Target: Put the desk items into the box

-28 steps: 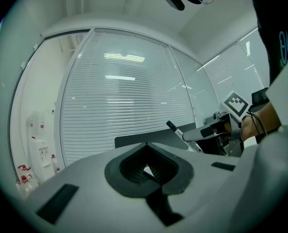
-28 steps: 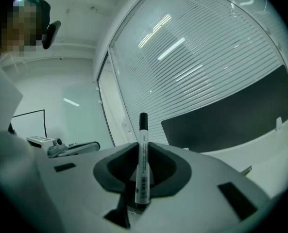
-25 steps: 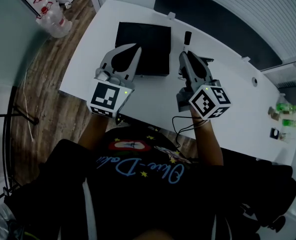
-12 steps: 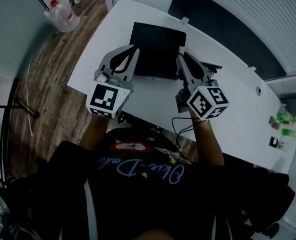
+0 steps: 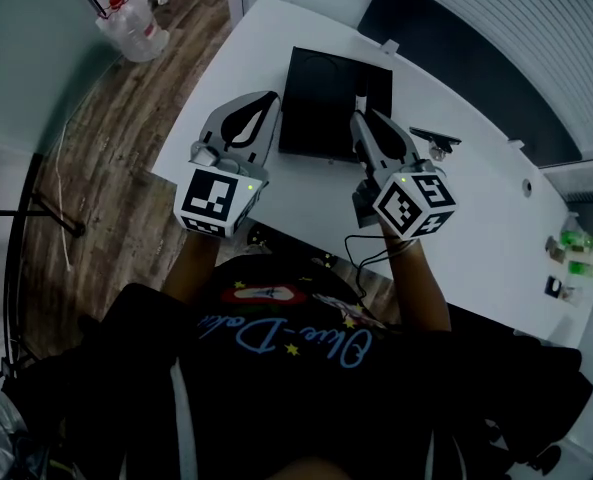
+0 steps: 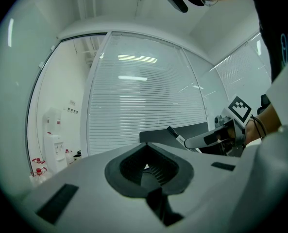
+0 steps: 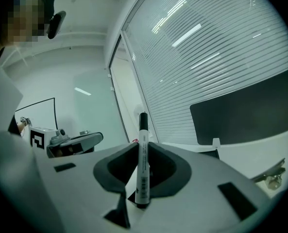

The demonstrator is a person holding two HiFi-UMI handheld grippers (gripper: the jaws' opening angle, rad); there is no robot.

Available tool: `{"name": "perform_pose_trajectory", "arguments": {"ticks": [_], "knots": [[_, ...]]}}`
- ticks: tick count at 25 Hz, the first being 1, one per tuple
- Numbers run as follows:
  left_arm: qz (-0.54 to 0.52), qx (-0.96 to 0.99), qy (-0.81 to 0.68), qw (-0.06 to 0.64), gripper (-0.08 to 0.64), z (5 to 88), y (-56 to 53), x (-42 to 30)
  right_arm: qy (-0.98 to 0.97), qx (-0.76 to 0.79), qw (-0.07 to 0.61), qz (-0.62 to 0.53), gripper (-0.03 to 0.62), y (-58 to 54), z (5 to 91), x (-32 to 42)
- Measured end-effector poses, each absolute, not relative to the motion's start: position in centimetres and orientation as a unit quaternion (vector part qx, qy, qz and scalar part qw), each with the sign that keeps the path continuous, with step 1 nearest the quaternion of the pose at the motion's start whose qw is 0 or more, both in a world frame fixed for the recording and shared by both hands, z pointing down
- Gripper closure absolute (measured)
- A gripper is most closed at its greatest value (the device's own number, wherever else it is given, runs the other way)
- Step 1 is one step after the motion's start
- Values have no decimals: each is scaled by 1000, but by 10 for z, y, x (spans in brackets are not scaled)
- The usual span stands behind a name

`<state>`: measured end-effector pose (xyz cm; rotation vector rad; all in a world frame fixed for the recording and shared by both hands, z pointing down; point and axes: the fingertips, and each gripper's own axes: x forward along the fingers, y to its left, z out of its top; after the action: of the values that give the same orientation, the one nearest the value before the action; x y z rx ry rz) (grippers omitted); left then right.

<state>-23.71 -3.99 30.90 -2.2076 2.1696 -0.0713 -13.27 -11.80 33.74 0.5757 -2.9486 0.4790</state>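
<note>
**Marker held at the box's edge**

The right tongs (image 5: 360,120) pinch a black-capped white marker (image 7: 143,161) upright between their pads. Seen from the head view, their tips sit over the right edge of the open black box (image 5: 321,108), which lies on the white tabletop (image 5: 306,183). The left tongs (image 5: 274,98) are pressed together with nothing between them, and hang just beside the box's left edge.
</note>
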Motion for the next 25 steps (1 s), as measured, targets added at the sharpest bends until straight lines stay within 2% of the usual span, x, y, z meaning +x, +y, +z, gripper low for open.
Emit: {"name": "perform_pose_trajectory", "arguments": {"ticks": [12,25], "knots": [[-11,-735,678,13,554,311,-47,-261,-962,214,55,162,520,-114,347,-154],[-16,-725,689,-4,554,318,-58,-251,-971,152,125,132,520,-119,371,-159]]}}
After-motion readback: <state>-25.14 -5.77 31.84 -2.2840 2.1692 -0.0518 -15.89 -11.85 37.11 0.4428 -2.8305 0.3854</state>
